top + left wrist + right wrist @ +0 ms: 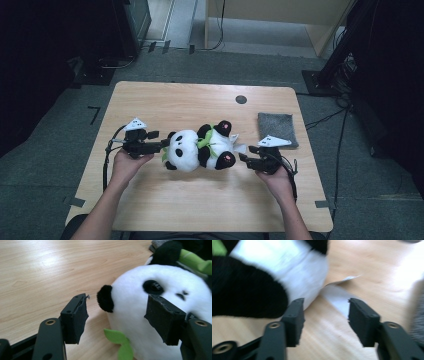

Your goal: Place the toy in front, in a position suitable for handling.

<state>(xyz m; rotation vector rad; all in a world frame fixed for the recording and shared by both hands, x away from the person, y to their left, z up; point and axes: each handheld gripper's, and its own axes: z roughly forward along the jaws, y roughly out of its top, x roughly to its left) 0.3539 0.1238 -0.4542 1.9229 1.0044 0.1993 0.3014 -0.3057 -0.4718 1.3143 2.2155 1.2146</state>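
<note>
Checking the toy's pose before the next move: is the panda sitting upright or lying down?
Lying down. The panda rests lengthwise on the table, head toward the left gripper, feet toward the right gripper.

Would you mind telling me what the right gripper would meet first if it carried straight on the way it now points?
Probably the white tag of the panda plush: it lies just ahead of the right gripper, whose jaws stand open. The plush's body follows close behind.

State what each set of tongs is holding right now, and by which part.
Nothing is gripped. The left tongs stand open around the plush panda's head, one pad against its face. The right tongs are open by its white tag, pads apart from it.
</note>
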